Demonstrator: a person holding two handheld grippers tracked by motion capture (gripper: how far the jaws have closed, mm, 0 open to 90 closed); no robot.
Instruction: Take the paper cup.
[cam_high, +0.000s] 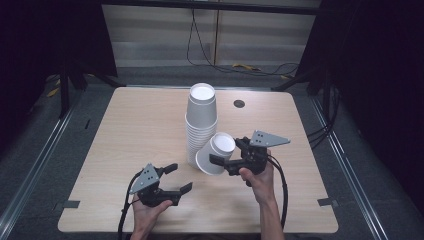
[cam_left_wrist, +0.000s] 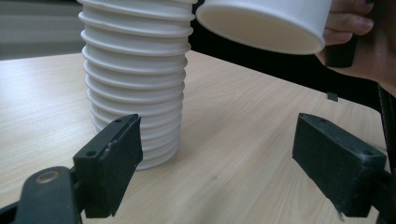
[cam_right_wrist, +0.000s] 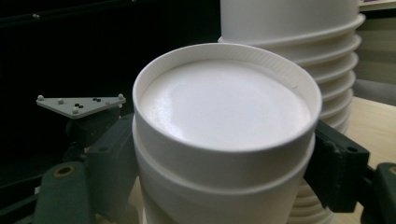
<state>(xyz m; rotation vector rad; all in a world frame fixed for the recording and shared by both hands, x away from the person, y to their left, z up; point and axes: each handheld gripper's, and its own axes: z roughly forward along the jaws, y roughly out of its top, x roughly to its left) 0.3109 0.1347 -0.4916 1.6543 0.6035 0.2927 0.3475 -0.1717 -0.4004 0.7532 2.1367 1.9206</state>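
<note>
Right claw (cam_high: 220, 162) clamped on a white cup (cam_high: 216, 152), bottom end toward its camera; looks like two nested cups. Cup held tilted above the counter (cam_high: 125, 130), just beside the lower part of the cup stack (cam_high: 201, 122). Left claw (cam_high: 181, 179) wide open, empty, near the stack's base.

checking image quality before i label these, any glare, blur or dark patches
High view: table evenly lit, surroundings nearly black, white paper cup stack slightly soft. Left gripper view: black fingers soft up close, stack and wooden table sharper. Right gripper view: soft sheen on the base of the held white paper cup, dark background at left, near edges blurred.
</note>
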